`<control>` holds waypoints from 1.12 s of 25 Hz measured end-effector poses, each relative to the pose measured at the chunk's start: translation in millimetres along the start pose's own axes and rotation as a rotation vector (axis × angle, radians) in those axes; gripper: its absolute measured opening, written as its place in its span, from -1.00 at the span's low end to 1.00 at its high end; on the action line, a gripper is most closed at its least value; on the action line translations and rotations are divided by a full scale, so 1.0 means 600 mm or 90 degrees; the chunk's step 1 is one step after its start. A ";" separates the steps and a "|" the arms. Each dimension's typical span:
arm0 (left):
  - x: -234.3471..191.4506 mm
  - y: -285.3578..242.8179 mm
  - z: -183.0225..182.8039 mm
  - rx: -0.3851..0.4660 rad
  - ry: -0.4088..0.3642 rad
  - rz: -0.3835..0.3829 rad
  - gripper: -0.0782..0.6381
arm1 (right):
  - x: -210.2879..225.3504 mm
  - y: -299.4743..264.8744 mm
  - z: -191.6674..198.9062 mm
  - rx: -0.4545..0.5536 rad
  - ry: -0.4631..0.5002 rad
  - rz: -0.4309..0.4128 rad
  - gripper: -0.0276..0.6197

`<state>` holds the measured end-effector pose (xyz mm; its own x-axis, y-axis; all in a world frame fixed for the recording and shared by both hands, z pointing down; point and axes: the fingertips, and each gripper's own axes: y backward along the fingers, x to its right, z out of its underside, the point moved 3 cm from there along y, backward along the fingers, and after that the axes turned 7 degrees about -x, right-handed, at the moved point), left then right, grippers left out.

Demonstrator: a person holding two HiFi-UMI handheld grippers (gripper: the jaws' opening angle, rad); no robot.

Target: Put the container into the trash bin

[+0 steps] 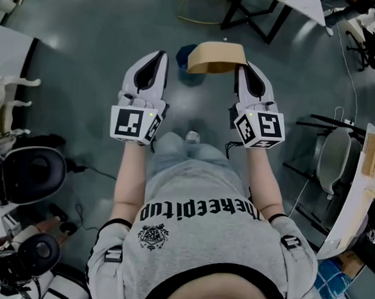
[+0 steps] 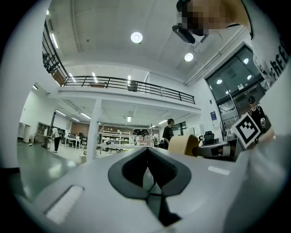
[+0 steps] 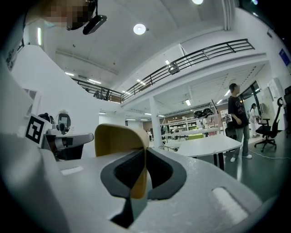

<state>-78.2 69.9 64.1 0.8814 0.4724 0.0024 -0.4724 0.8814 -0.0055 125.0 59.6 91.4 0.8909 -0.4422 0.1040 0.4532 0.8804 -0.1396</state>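
Progress, as we judge it, stands at the carrying stage: the pick-up is done and the drop into the bin is left.

In the head view, we see the right gripper point(image 1: 242, 69) held out in front of the person's body, its jaws closed on one end of a tan, thin-walled paper container point(image 1: 216, 56). The container hangs in the air above the grey floor point(image 1: 87, 42) and reaches across toward the left gripper point(image 1: 158, 59) without touching it. Just under the container's left end a dark blue object point(image 1: 184, 54) shows on the floor, mostly hidden. We cannot tell whether it is the trash bin, and no other bin is plain in any view.

In the left gripper view, we find the left gripper point(image 2: 148, 169) with its pads together and nothing between them. The container point(image 2: 183, 144) shows off to the right, apart from these jaws.

In the right gripper view, the right gripper point(image 3: 144, 169) pinches the container point(image 3: 116, 140) by its wall. The tan edge runs down between the two dark pads, and the rest curves up and to the left. Beyond it we see only an open hall with a white table point(image 3: 207, 146).

What remains, in our view, is to find the bin, bring the container over its mouth and let the jaws part.
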 end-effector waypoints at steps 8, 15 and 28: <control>-0.044 -0.061 0.021 -0.017 0.003 -0.003 -0.73 | 0.029 -0.071 0.014 -0.012 -0.016 -0.001 -0.87; -0.077 -0.126 0.020 -0.027 -0.010 0.036 -0.73 | 0.050 -0.128 0.002 -0.019 -0.022 0.027 -0.87; -0.195 -0.240 0.064 -0.053 0.019 0.081 -0.73 | 0.070 -0.275 0.033 -0.067 -0.020 0.071 -0.87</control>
<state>-113.6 -112.1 103.0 0.8146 0.5790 -0.0340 -0.5796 0.8103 -0.0865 87.1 -101.0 138.6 0.9350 -0.3361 0.1130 0.3542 0.8998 -0.2547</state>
